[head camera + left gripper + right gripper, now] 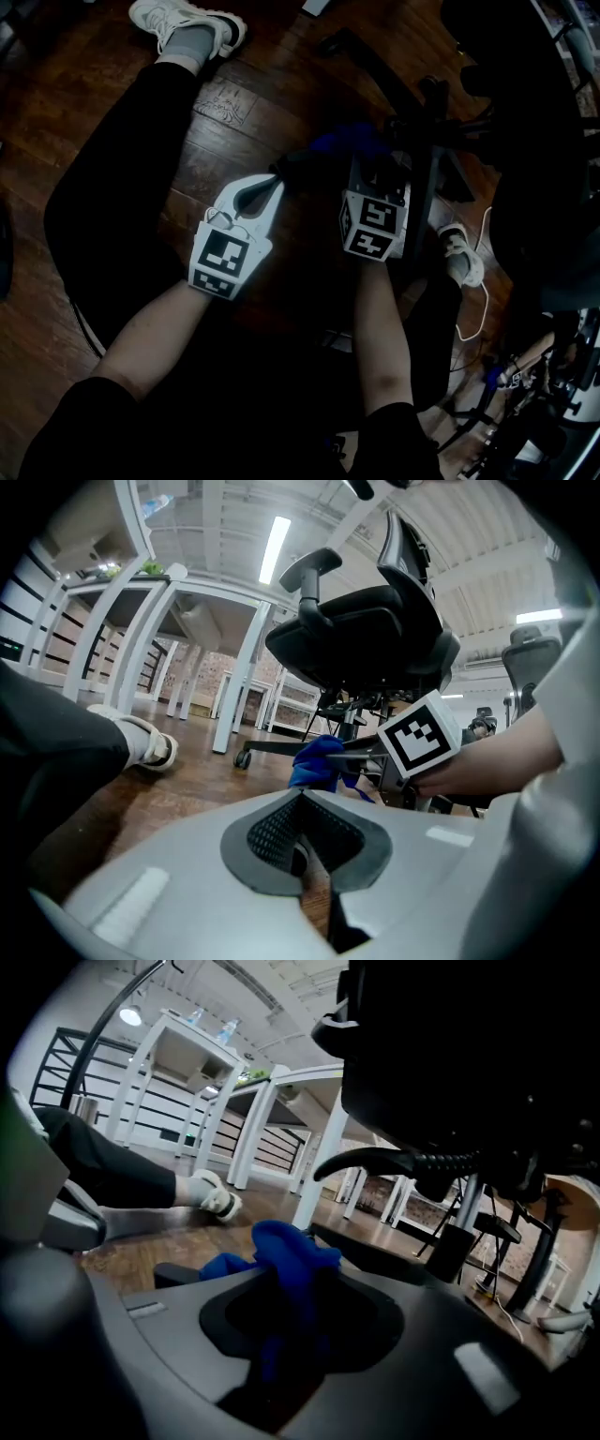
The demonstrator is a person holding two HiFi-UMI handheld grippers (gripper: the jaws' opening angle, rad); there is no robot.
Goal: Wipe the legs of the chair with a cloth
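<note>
- Head view: the left gripper points up-right over the wooden floor, and its tip is just beside the blue cloth. The right gripper is next to it and carries that cloth at its front end, near the hub of the chair. One chair leg runs up-left from the hub.
- Left gripper view: the left gripper has its jaws together with nothing between them. The cloth is ahead and apart from them, bunched at the chair leg, beside the right gripper's marker cube.
- Right gripper view: the right gripper is clamped on the cloth, which bulges out past the jaws. The dark chair leg is just behind it, but I cannot tell whether they touch. A shoe rests on the floor to the left.
</note>
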